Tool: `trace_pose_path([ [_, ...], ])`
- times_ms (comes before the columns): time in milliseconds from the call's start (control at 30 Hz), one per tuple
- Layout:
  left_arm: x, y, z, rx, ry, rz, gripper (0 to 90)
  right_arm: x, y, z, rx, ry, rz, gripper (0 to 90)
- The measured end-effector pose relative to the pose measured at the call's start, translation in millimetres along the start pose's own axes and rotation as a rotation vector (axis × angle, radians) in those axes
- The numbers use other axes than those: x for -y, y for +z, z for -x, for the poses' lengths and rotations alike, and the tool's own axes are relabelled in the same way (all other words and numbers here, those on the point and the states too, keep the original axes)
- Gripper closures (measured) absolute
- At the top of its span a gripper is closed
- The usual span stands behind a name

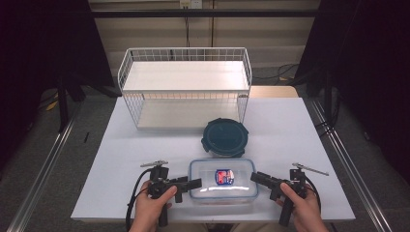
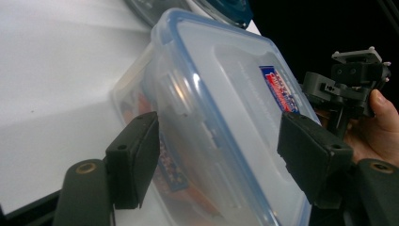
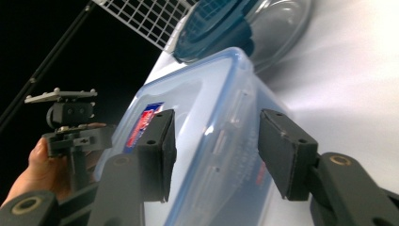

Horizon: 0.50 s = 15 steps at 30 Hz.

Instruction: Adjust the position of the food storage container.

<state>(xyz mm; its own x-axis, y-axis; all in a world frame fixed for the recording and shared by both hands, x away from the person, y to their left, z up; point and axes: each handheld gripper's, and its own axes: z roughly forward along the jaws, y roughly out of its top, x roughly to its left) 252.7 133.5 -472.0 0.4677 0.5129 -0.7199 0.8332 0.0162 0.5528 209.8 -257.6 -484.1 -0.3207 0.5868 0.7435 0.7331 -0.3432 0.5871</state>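
**Clear box bracketed at both ends**

The clear rectangular container (image 1: 223, 180) is seen at the near middle of the white table (image 1: 121, 154), just in front of the round dark-lidded container (image 1: 225, 137). The left gripper (image 1: 193, 183) is set at its left end and the right gripper (image 1: 256, 177) at its right end. Both pairs of jaws are held partly open, astride the container's end edges; whether the pads press on it cannot be told. From the gripper views, the blue lid seal and side latches are made out. The white wire shelf (image 1: 186, 84) at the far side is shown whole from above.
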Motion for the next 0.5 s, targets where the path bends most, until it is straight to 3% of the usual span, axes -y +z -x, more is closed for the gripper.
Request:
trace_pose_path([
  [100,-0.9,-1.4,-2.2,0.014,-0.011,0.001,33.5,1.7,1.0,1.1,-0.005,0.028,-0.018,44.4],
  [333,0.4,-2.2,-5.6,0.023,-0.024,-0.006,33.6,3.6,3.5,0.0,-0.020,0.041,-0.040,42.8],
  [500,5.6,0.7,-6.9,0.020,-0.079,-0.002,28.6,4.9,3.1,-0.2,-0.020,0.064,-0.039,43.5],
])
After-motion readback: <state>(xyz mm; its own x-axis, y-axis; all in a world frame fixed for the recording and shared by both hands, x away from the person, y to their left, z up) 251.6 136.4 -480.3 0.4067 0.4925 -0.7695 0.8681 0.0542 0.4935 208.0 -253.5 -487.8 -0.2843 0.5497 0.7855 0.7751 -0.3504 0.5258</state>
